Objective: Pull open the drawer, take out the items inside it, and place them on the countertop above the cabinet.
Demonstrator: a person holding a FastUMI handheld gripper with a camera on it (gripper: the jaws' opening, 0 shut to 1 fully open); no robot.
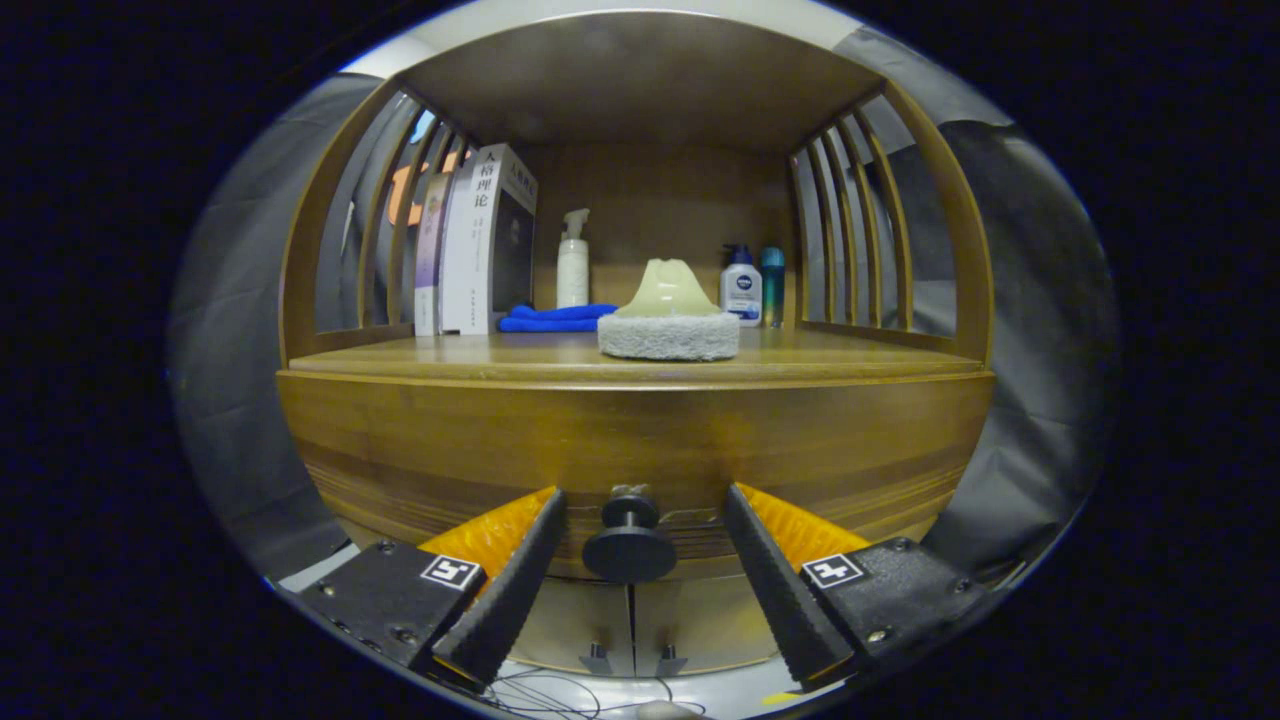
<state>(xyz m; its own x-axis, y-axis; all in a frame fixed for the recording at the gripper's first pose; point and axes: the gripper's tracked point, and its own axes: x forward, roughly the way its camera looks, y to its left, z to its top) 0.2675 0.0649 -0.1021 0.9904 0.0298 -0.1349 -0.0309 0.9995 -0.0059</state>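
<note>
The wooden drawer front [630,440] faces me, closed flush under the countertop [420,355]. Its round black knob [630,545] sits right between my fingers. My gripper [640,500] is open, one finger [515,570] to the knob's left and the other to its right, neither touching it. The drawer's contents are hidden. On the countertop above, a pale yellow handle on a grey scrubbing pad [668,318] rests near the front edge.
At the back of the shelf stand books [480,240], a white pump bottle [572,262], a folded blue cloth [555,318], a white-and-blue bottle [741,285] and a teal bottle [772,285]. Slatted wooden sides enclose the shelf. Two lower cabinet doors [630,625] meet below the drawer.
</note>
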